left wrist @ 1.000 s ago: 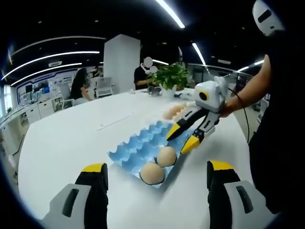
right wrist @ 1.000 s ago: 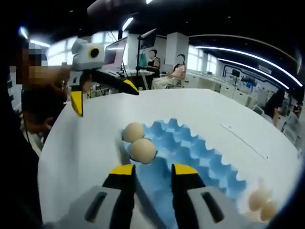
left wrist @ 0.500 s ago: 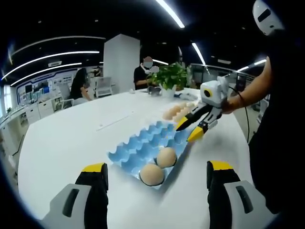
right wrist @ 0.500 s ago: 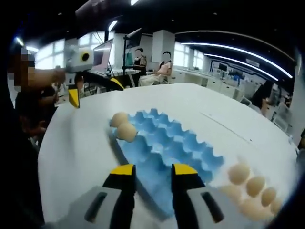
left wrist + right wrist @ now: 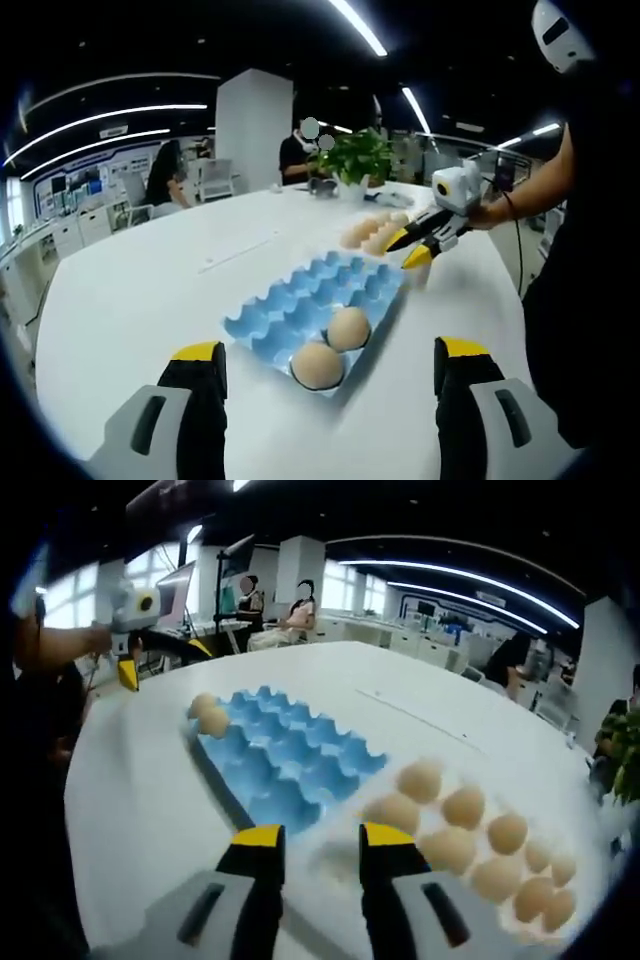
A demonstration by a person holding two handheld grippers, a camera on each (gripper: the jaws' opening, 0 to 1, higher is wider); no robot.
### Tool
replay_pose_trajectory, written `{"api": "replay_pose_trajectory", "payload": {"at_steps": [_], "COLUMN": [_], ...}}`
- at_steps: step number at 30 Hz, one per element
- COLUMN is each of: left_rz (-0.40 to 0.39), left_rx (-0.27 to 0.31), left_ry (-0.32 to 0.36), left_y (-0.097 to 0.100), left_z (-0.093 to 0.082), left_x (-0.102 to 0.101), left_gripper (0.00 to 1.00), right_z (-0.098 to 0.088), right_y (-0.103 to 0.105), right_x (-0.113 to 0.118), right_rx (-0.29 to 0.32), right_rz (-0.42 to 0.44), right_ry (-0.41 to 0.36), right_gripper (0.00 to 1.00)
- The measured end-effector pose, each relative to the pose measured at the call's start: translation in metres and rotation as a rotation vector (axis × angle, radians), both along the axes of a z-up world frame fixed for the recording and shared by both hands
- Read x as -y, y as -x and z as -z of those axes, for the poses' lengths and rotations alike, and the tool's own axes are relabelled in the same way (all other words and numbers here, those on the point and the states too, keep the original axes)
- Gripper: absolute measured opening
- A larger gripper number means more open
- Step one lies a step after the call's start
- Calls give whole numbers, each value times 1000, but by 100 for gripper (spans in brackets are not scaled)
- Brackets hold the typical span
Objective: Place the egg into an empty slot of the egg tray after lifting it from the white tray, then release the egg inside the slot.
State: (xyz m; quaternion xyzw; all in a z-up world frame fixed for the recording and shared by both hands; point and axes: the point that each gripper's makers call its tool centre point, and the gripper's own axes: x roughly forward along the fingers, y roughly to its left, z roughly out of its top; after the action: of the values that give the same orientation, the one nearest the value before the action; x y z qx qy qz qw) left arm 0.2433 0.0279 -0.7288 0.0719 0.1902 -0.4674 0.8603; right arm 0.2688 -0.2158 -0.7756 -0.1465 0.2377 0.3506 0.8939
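On the broad white oval bench (image 5: 150, 810) a pale white tray (image 5: 345, 858) carries a cluster of tan eggs (image 5: 445, 805), and just beside it lies the blue moulded egg tray (image 5: 285, 760) with many empty cups. Two tan eggs already seated in that tray (image 5: 332, 345) occupy the corner cups nearest the left tool.

The right tool (image 5: 320, 842), yellow-tipped, hangs over the seam between the two trays with its jaws parted and nothing between them; the nearest loose egg (image 5: 393, 813) sits just ahead and a little to the right of the tips. In the left gripper view the same right tool (image 5: 418, 247) reaches down over the white tray's eggs. The left tool (image 5: 325, 362) hovers back over the bench, jaws wide apart and empty, well short of the egg tray.

The eggs will be light, rigid, smooth and brittle: a hard pinch would likely crack the shell, while a loose one could let the curved surface squirt out. The fairest hold is across the widest girth of the nearest egg, pads on opposite sides, closing only until it stops slipping. The neighbours sit close, possibly touching, though the fisheye blur at that edge makes this uncertain, so one jaw may have to slide into a narrow gap. Empty cups near the white tray look the easiest target.
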Motion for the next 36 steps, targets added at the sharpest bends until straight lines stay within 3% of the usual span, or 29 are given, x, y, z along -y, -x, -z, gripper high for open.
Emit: {"api": "replay_pose_trajectory", "payload": {"at_steps": [10, 22, 36], "left_rz": [9, 3, -27], "left_rx": [-2, -5, -38], "left_ry": [-3, -6, -7], "left_y": [0, -1, 0], "left_z": [0, 1, 5], "left_x": [3, 3, 2], "left_gripper": [85, 85, 87], "right_z": [-2, -19, 0], "right_y": [4, -2, 1], "right_x": [49, 107, 121], "right_rx": [11, 39, -28], "right_rz": [106, 297, 346], "right_ry": [36, -1, 24], "right_gripper": [29, 29, 29]}}
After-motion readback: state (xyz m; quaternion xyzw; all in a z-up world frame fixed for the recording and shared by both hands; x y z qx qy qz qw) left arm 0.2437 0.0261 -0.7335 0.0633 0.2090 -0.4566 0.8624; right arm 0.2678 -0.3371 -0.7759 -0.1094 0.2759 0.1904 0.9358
